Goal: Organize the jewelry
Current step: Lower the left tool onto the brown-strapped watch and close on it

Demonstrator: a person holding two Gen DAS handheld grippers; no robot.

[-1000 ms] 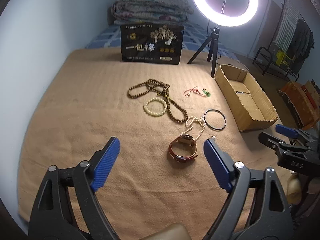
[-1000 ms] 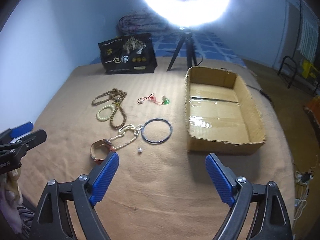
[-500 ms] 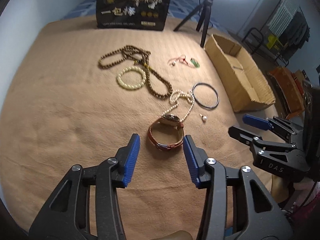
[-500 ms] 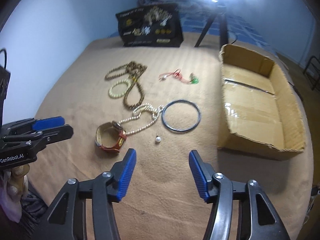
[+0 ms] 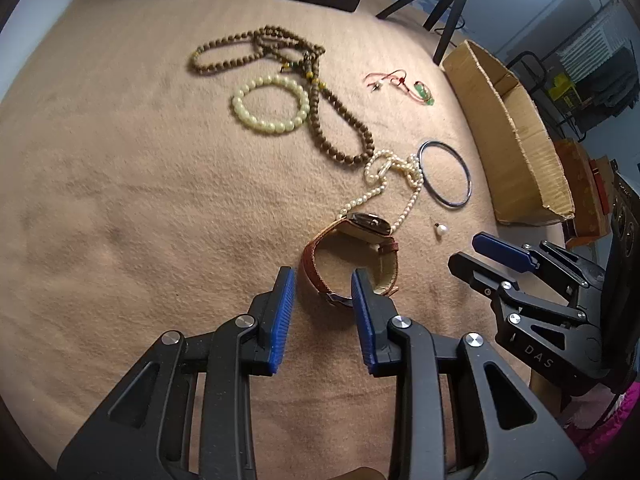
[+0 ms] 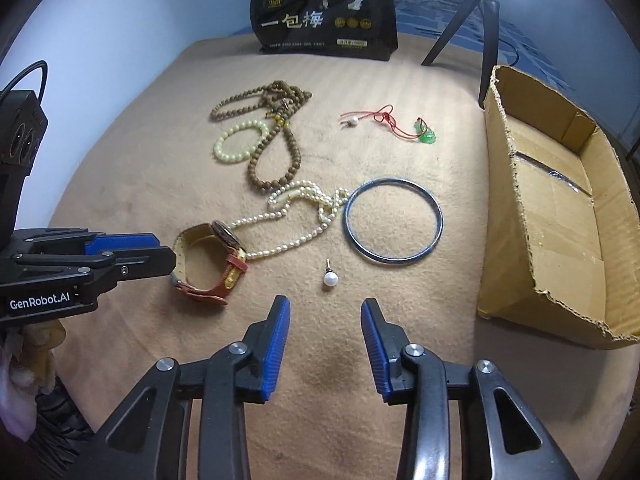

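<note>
A brown-strapped watch [image 5: 352,248] lies on the tan blanket [image 5: 140,200] with a pearl necklace [image 5: 384,184] draped against it. My left gripper [image 5: 322,286] points down at the watch. Its jaws are closing, and the near loop of the strap sits between the blue pads without being pressed. My right gripper [image 6: 325,312] hovers just short of a loose pearl stud [image 6: 330,278]. Its jaws are closing too, with nothing between them. In the right wrist view the left gripper [image 6: 164,249] shows beside the watch [image 6: 212,260].
Farther back lie a brown bead necklace [image 6: 276,136], a pale bead bracelet [image 6: 236,144], a red cord with a green pendant [image 6: 400,124] and a dark bangle [image 6: 394,222]. An open cardboard box [image 6: 560,200] stands at the right, with a black bag [image 6: 324,16] and a tripod [image 6: 488,8] behind.
Both grippers have dropped toward the blanket and tilted downward while their jaws narrowed. The left one has come up to the watch and the right one to the pearl stud.
</note>
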